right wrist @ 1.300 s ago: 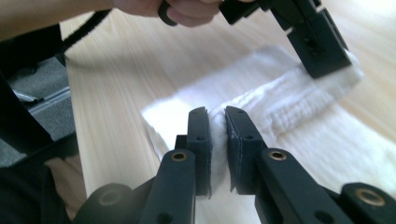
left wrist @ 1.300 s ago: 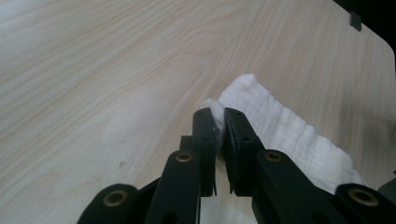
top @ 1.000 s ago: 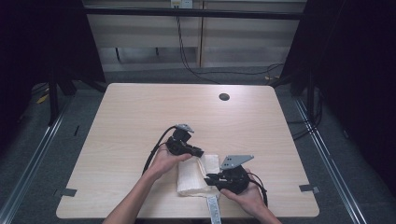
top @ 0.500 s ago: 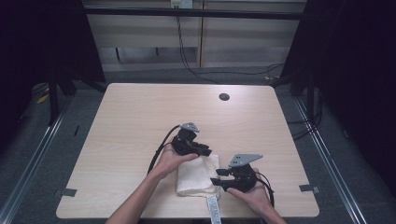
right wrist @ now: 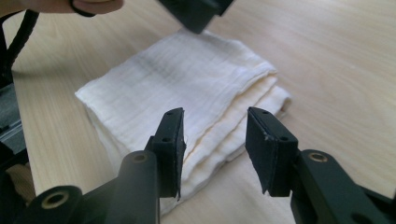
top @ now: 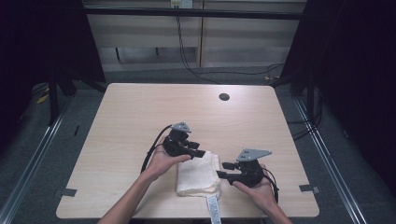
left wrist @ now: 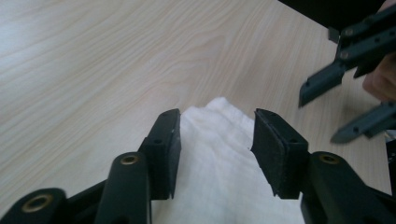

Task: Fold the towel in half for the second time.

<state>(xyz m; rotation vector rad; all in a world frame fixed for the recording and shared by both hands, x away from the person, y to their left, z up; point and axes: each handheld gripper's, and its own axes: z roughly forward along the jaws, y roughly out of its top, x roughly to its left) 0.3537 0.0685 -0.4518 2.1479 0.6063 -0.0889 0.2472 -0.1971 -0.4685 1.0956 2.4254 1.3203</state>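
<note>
A folded cream cloth [top: 198,175] lies flat near the table's front edge. My left gripper [top: 198,153] hovers at the cloth's far left corner, open, with the cloth [left wrist: 219,154] showing between its jaws and nothing held. My right gripper [top: 224,170] stands open just right of the cloth, its jaws pointing left at the folded edge. In the right gripper view the cloth [right wrist: 187,88] lies just beyond the open jaws, its layered edges facing them. The other gripper's open jaws [left wrist: 345,102] show at the upper right of the left gripper view.
The light wooden table [top: 140,121] has a small dark round hole [top: 224,97] near its far edge. A white strip [top: 213,210] hangs over the front edge below the cloth. Dark floor, rails and cables surround the table.
Both grippers have drawn away from the cloth: the left one moved right and slightly back, the right one moved out to the right. The cloth stays folded and still.
</note>
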